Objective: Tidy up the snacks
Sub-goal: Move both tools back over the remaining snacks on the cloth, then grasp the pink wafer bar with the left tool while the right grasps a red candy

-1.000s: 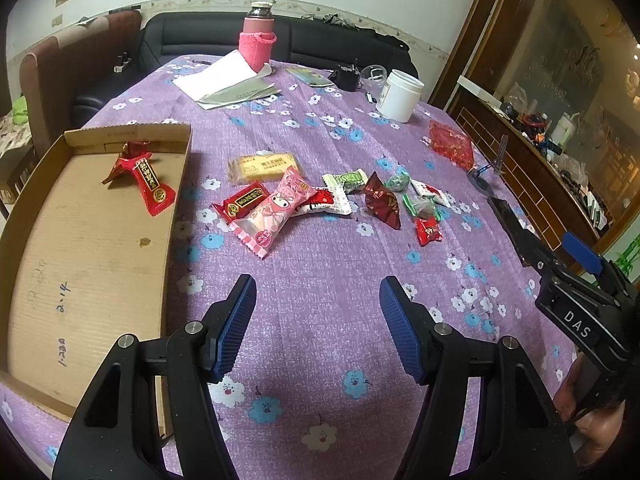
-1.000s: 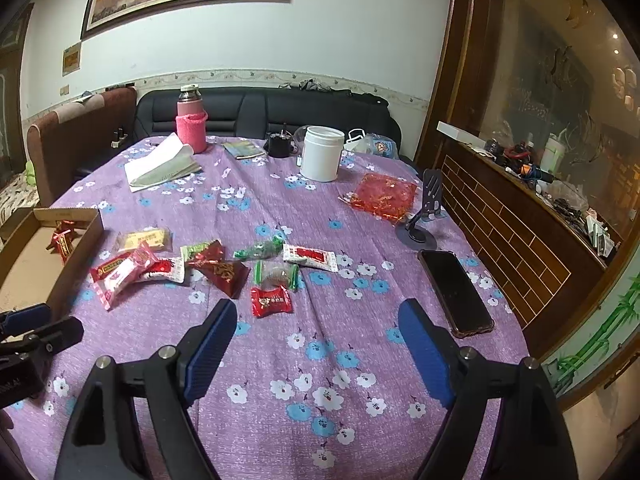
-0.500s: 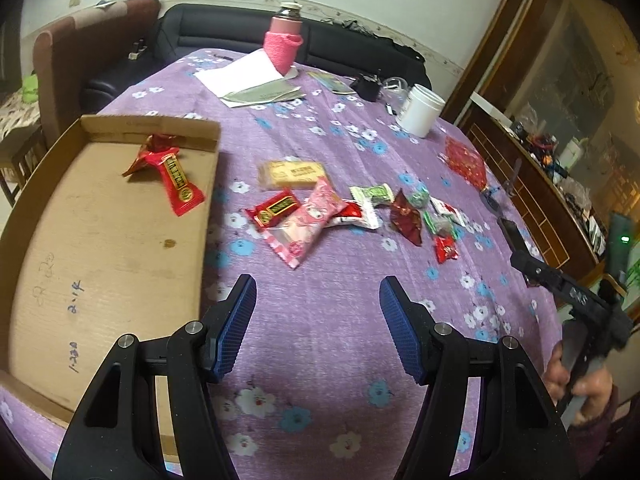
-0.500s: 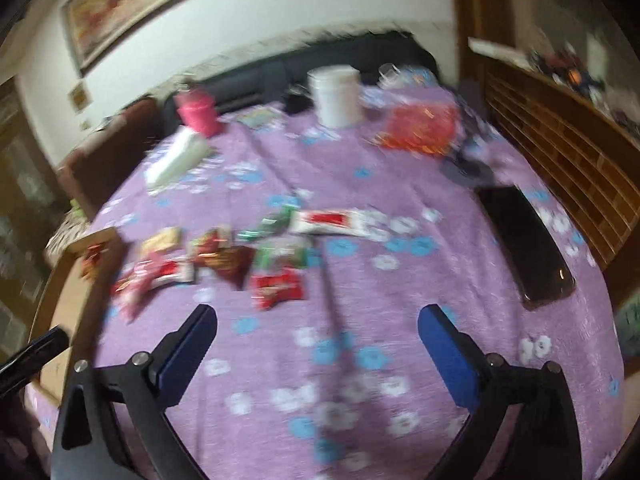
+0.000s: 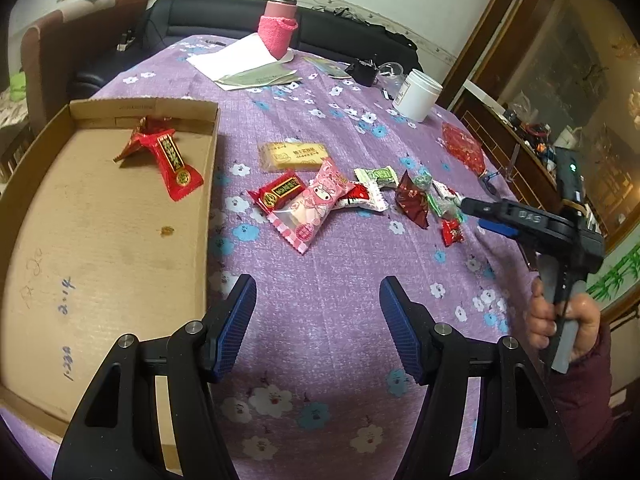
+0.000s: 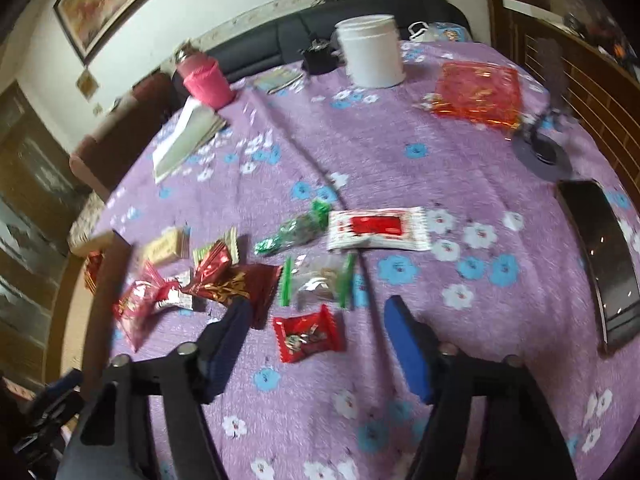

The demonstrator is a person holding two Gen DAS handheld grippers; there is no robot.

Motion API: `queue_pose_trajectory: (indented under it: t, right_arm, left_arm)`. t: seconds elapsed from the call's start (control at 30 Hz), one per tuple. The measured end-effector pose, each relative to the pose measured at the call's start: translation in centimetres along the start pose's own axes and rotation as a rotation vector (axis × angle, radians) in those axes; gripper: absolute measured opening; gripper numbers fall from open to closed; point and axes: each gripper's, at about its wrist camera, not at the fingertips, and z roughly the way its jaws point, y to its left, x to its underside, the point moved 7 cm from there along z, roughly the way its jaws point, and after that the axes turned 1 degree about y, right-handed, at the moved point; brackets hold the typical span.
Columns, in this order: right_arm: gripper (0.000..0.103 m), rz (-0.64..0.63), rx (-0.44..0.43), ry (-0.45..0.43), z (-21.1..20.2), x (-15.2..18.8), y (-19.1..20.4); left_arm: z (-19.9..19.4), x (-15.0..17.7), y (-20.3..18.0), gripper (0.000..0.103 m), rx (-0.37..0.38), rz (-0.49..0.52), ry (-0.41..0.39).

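Several wrapped snacks lie scattered on the purple flowered tablecloth (image 5: 320,320): a yellow biscuit (image 5: 294,155), a pink packet (image 5: 312,208) and a dark red packet (image 6: 240,284). A red candy (image 5: 168,156) lies in the cardboard tray (image 5: 80,240) at the left. My right gripper (image 6: 316,312) points down at the pile, its jaws closing. A small red packet (image 6: 308,338) lies between them, and the pads do not touch it. In the left wrist view the right gripper (image 5: 476,216) hangs over that packet (image 5: 452,232). My left gripper (image 5: 318,292) is open and empty, beside the tray.
A white jar (image 5: 418,94), a pink-sleeved flask (image 5: 280,28) and papers (image 5: 244,64) stand at the far side. A red pouch (image 6: 476,92), a phone stand (image 6: 542,152) and a dark phone (image 6: 608,256) lie at the right. A hand (image 5: 560,320) holds the right gripper.
The right gripper has tilted down and moved in over the snack pile; its jaws widened, then narrowed around the small red packet. The left gripper drifted slightly, still open.
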Motion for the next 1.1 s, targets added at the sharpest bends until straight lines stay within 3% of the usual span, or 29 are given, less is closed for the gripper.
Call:
queue_pose_trajectory:
  t: [0.07,0.2,0.27,0.37,0.4,0.53,0.73,0.87,1.0,1.1]
  right_arm:
    - [0.061,-0.031,0.013,0.007,0.8,0.5,0.8]
    - [0.061,-0.069,0.065,0.042,3.0,1.7,1.4]
    - [0.058,-0.101,0.092,0.017,3.1,1.7,1.7]
    - [0.035,-0.130,0.130,-0.009,3.1,1.7,1.8]
    - [0.033,-0.129,0.136,-0.019,3.0,1.7,1.6]
    - [0.024,-0.072,0.087,-0.055,2.5,1.7,0.6]
    - [0.024,-0.009,-0.001,-0.062,2.3,1.4,0.0]
    - [0.024,0.015,-0.045,-0.083,1.6,1.1,-0.1]
    - [0.024,0.023,-0.090,-0.099,1.2,0.7,0.1]
    - [0.024,0.045,-0.172,-0.096,0.8,0.8,0.4]
  left_arm:
    - [0.0,-0.4,0.1,0.065,0.001,0.013,-0.001]
    - [0.6,-1.6,0.0,0.065,-0.006,0.043,-0.011]
    - [1.1,-2.3,-0.2,0.065,-0.022,0.069,-0.015]
    - [2.4,-3.5,-0.8,0.065,-0.052,0.127,-0.006]
    - [2.9,-3.9,-1.1,0.065,-0.063,0.156,-0.002]
    - [5.7,-4.8,-2.8,0.065,-0.095,0.293,0.020]
    - [9.8,-5.8,-4.0,0.063,-0.104,0.438,0.073]
    - [11.7,-5.5,-3.9,0.026,-0.122,0.463,0.145]
    - [11.7,-5.2,-4.0,0.023,-0.151,0.469,0.143]
    - [11.2,-5.0,-4.0,0.023,-0.136,0.440,0.135]
